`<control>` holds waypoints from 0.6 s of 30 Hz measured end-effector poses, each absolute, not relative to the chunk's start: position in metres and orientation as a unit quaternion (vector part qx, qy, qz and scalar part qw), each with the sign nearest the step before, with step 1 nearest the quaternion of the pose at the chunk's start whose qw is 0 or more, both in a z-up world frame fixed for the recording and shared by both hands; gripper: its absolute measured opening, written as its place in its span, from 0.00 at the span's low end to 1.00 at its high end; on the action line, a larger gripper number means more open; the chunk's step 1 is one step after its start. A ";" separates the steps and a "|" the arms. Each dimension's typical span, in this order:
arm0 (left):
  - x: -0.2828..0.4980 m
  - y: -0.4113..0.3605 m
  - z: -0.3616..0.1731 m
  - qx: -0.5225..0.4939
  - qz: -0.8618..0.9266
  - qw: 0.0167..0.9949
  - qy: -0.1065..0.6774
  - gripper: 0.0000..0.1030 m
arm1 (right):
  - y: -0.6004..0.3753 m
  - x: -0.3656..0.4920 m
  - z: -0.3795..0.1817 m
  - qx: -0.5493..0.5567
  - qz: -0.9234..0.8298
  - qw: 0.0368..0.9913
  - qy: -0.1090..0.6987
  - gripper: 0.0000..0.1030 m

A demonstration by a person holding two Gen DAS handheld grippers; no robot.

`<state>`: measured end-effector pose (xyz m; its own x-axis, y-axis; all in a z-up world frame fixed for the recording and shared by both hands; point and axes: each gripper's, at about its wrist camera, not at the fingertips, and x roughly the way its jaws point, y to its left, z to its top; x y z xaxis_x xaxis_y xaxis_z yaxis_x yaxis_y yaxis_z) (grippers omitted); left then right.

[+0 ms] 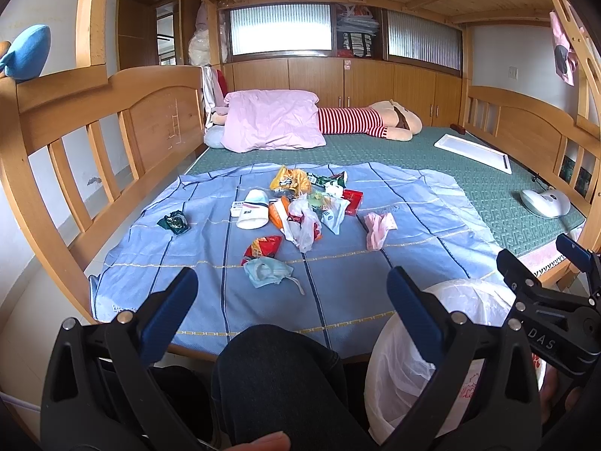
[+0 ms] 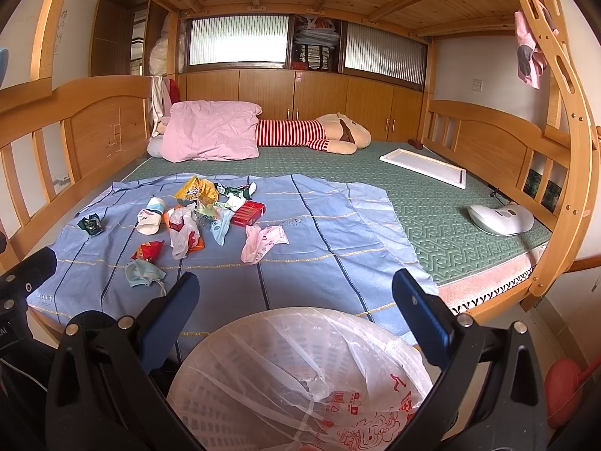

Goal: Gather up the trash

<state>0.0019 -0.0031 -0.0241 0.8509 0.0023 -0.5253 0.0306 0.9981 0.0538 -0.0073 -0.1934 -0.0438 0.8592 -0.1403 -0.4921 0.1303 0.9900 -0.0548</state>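
We held both grippers back from the bed point(image 1: 488, 188), short of the trash. Our left gripper point(image 1: 291, 293) had its blue-padded fingers point(image 1: 169, 308) spread wide with nothing between them, hanging above a dark-trousered knee point(image 1: 278, 376) at the near edge of the mattress. Our right gripper point(image 2: 296, 297) was likewise spread and empty, poised over a white slotted bin lined with a thin plastic bag point(image 2: 300, 383) bearing red print, which stood just off the foot of the bed. The trash pile point(image 1: 304, 203) lay on a blue striped sheet point(image 1: 413, 263) spread across the green mat: a yellow snack wrapper point(image 1: 289, 180), a red carton point(image 1: 353, 201), a white cup point(image 1: 253, 208) tipped on its side, and crumpled white plastic bags point(image 1: 304, 225) bunched together at the centre. A dark green wrapper point(image 1: 173, 221) sat apart toward the left rail, a pink plastic bag point(image 1: 379, 227) lay to the right of the pile, and nearest us a red wrapper point(image 1: 261, 248) touched a light blue face mask point(image 1: 266, 270). Farther back we saw a pink pillow point(image 1: 274, 120) resting over a plush toy in red-and-white stripes point(image 1: 360, 120), a flat white tray point(image 1: 473, 152) and a white device point(image 1: 546, 203) near the right rail.
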 end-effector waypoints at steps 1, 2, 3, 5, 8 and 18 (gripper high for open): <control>0.002 -0.003 -0.024 0.030 -0.007 0.961 0.274 0.97 | -0.192 -0.007 -0.045 -0.010 -0.070 0.964 0.256 0.97; 0.002 -0.003 -0.024 0.030 -0.008 0.961 0.274 0.97 | -0.193 -0.007 -0.045 -0.010 -0.070 0.964 0.256 0.97; 0.002 -0.004 -0.024 0.030 -0.007 0.961 0.274 0.97 | -0.194 -0.007 -0.043 -0.009 -0.069 0.964 0.257 0.97; 0.003 -0.004 -0.024 0.030 -0.007 0.961 0.275 0.97 | -0.193 -0.007 -0.044 -0.010 -0.069 0.964 0.257 0.97; 0.004 -0.005 -0.023 0.029 -0.006 0.960 0.278 0.97 | -0.193 -0.007 -0.044 -0.009 -0.068 0.963 0.259 0.97; 0.007 -0.003 -0.025 0.029 -0.005 0.959 0.281 0.97 | -0.193 -0.005 -0.044 -0.009 -0.068 0.962 0.263 0.97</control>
<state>0.0067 -0.0028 -0.0248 0.8418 0.0064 -0.5397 0.0257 0.9983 0.0520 -0.0049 -0.1926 -0.0443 0.8528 -0.1351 -0.5044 0.1252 0.9907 -0.0537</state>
